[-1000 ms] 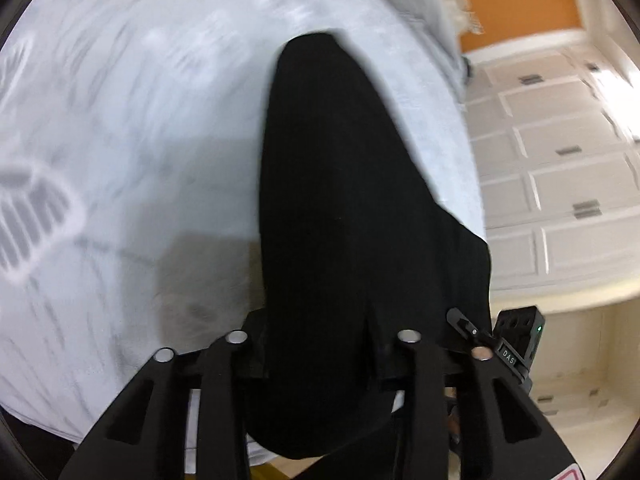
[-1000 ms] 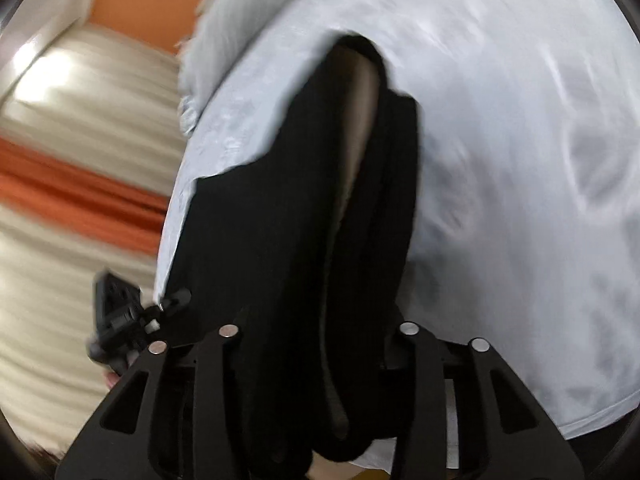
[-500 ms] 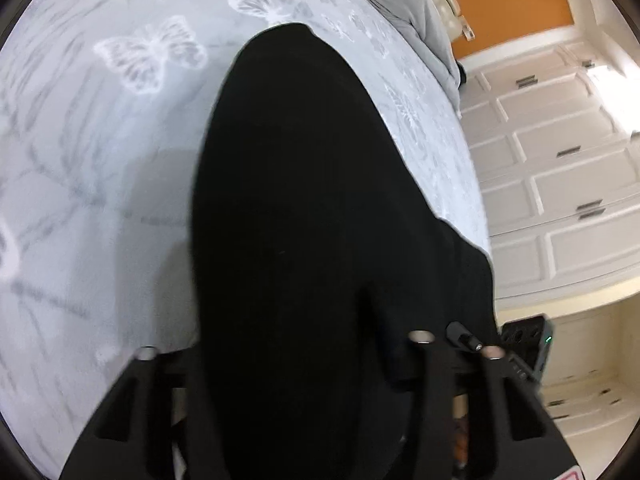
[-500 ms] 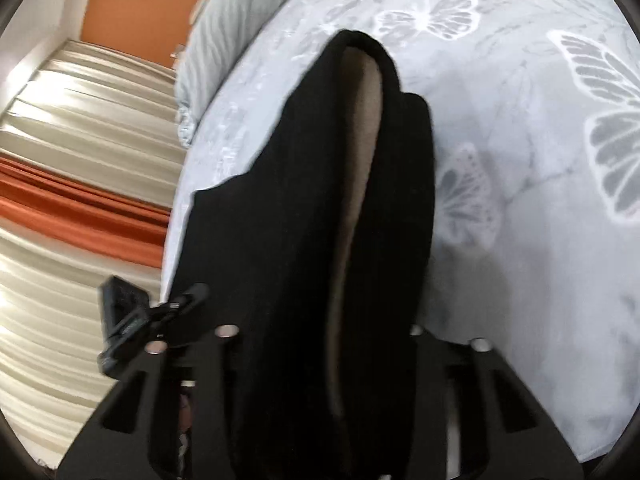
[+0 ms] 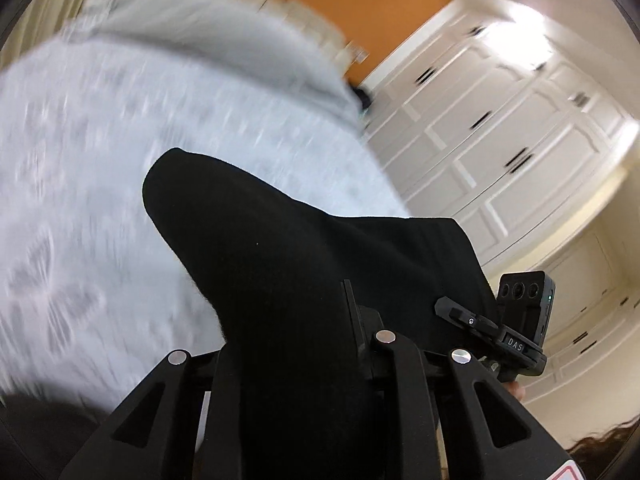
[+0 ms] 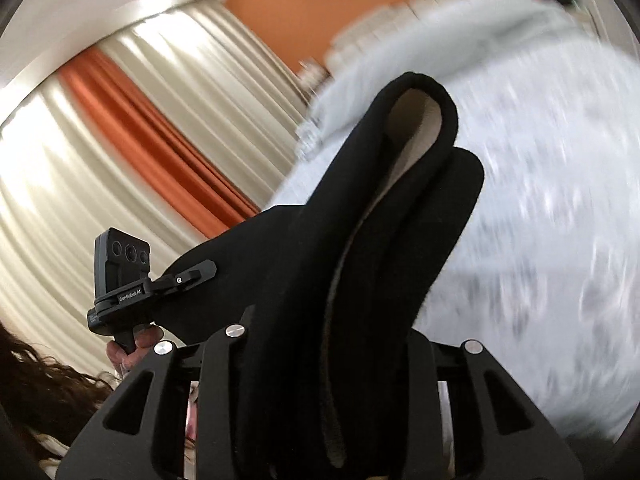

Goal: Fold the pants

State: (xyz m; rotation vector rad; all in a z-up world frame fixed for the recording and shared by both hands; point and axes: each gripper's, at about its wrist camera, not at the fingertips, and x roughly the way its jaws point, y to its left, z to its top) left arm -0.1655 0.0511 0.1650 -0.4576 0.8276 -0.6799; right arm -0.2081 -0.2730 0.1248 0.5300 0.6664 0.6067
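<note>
left tool (image 5: 304, 344): pinching black pants (image 5: 280, 264) | right tool (image 6: 320, 344): pinching the pants too | pants: doubled over, tan inside showing | below: bed (image 5: 80, 200) with white cover

Lifted higher off the bedspread (image 5: 92, 184) than half a second ago: black pants (image 5: 304, 280), views now tilted up toward orange wall (image 6: 280, 4), curtains (image 6: 120, 140), white cabinets (image 5: 500, 132).

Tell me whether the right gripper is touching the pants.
Touching. The right wrist view shows the black pants bunched between the right gripper's fingers, clamped with no gap.
</note>
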